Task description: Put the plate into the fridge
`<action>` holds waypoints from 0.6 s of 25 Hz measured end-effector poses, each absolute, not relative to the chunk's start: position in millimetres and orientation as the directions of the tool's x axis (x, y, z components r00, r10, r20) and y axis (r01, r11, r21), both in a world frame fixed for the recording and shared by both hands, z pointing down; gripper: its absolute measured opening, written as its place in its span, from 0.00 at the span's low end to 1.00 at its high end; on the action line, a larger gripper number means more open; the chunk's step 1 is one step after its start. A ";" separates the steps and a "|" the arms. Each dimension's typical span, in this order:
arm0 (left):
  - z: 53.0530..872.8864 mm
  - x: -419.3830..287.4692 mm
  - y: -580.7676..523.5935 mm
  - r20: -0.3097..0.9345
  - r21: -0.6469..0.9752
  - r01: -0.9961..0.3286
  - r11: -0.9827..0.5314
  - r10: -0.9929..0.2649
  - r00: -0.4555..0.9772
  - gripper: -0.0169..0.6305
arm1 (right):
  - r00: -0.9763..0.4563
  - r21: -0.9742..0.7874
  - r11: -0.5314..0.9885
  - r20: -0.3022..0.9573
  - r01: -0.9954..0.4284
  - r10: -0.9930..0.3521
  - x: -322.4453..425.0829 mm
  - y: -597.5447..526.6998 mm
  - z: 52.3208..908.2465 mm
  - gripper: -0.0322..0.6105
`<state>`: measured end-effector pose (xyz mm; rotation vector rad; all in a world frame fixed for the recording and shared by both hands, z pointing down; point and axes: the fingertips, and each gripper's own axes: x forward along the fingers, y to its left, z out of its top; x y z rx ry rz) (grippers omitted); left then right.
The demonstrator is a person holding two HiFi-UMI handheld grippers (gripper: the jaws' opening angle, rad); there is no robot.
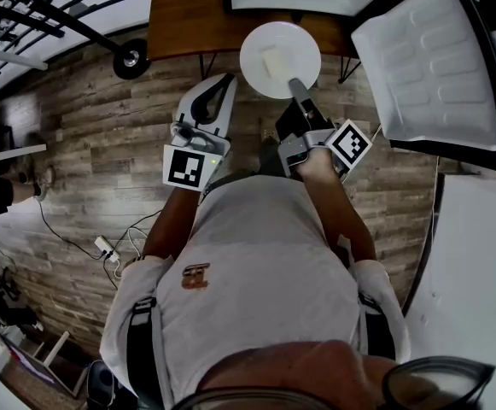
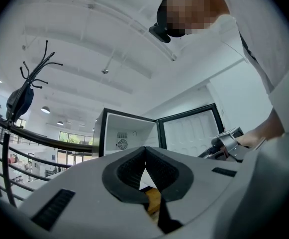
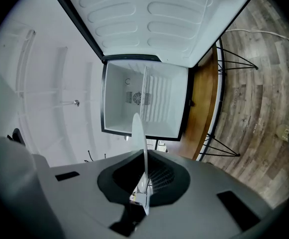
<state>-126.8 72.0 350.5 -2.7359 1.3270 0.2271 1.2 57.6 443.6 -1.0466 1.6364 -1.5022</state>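
Observation:
A round white plate (image 1: 280,60) with a pale block (image 1: 272,61) on it is held level in front of me. My right gripper (image 1: 297,88) is shut on its near rim. In the right gripper view the plate (image 3: 138,138) shows edge-on between the pads of the right gripper (image 3: 144,176), pointing at the open fridge (image 3: 144,101). My left gripper (image 1: 216,84) is beside it on the left, shut and empty. In the left gripper view the left gripper (image 2: 145,156) has its tips together, and the fridge (image 2: 127,136) stands beyond them.
The fridge door (image 1: 431,67) is swung wide open at the right, also seen in the gripper views as the door (image 3: 174,19) (image 2: 191,133). The fridge stands on a wooden table (image 1: 188,15) with black hairpin legs (image 3: 234,63). A railing (image 1: 51,15) and cables (image 1: 102,246) lie to the left.

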 end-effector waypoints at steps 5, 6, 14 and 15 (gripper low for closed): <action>352.2 -114.4 31.5 -0.170 -0.027 -0.804 -0.594 -0.790 0.589 0.05 | -0.477 -0.993 0.012 0.044 -0.114 -0.878 11.9 15.7 446.5 0.11; 350.2 -112.0 19.7 -0.170 -0.027 -0.809 -0.588 -0.794 0.583 0.05 | -0.484 -0.993 0.008 0.049 -0.115 -0.873 13.9 4.2 445.4 0.11; 343.9 -78.4 -57.0 -0.152 -0.024 -0.840 -0.543 -0.828 0.540 0.05 | -0.529 -0.988 0.006 0.078 -0.155 -0.845 45.9 -76.4 440.5 0.11; 346.2 -73.5 -65.3 -0.150 -0.024 -0.842 -0.539 -0.831 0.536 0.05 | -0.537 -0.986 0.008 0.083 -0.165 -0.839 48.8 -85.2 443.1 0.11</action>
